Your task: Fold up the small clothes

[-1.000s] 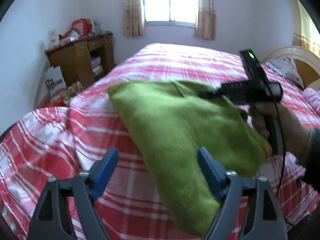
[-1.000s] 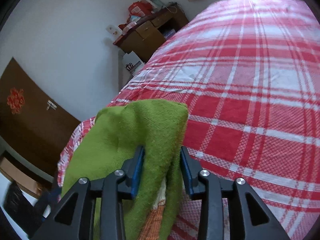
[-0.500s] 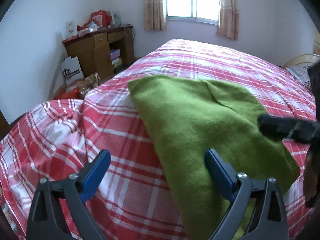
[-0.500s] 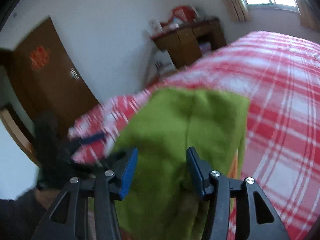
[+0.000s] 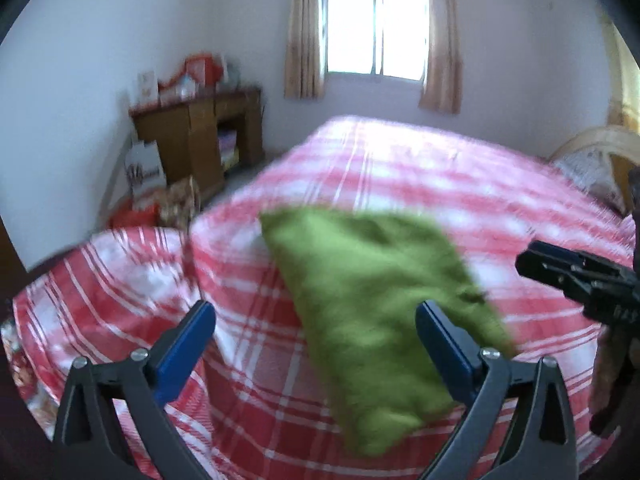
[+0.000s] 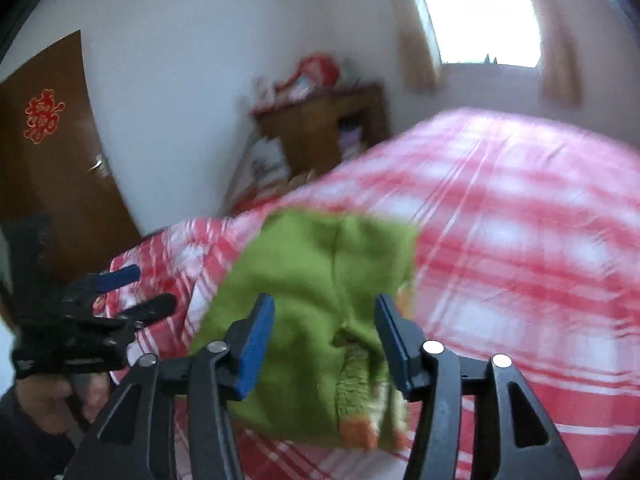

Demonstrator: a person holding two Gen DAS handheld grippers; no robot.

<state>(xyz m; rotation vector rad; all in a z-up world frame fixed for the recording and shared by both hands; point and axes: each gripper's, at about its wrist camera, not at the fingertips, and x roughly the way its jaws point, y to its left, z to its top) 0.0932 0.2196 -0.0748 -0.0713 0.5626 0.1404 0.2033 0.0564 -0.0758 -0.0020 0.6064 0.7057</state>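
A folded green garment (image 5: 380, 300) with an orange trim lies on the red plaid bed (image 5: 440, 176); it also shows in the right wrist view (image 6: 316, 304). My left gripper (image 5: 316, 344) is open and empty, raised above the garment's near end. My right gripper (image 6: 324, 340) is open and empty, just behind the garment's orange-trimmed edge (image 6: 356, 432). The right gripper shows at the right edge of the left wrist view (image 5: 576, 276), and the left gripper shows at the left of the right wrist view (image 6: 100, 308).
A wooden desk (image 5: 200, 132) with clutter on top stands by the wall left of the bed. Bags (image 5: 148, 172) sit on the floor beside it. A window (image 5: 372, 28) with curtains is at the far wall. A brown door (image 6: 48, 152) is at left.
My right gripper let go of the green garment and opened, then pulled back. The garment now lies on the bed. My left gripper lifted back, still open.
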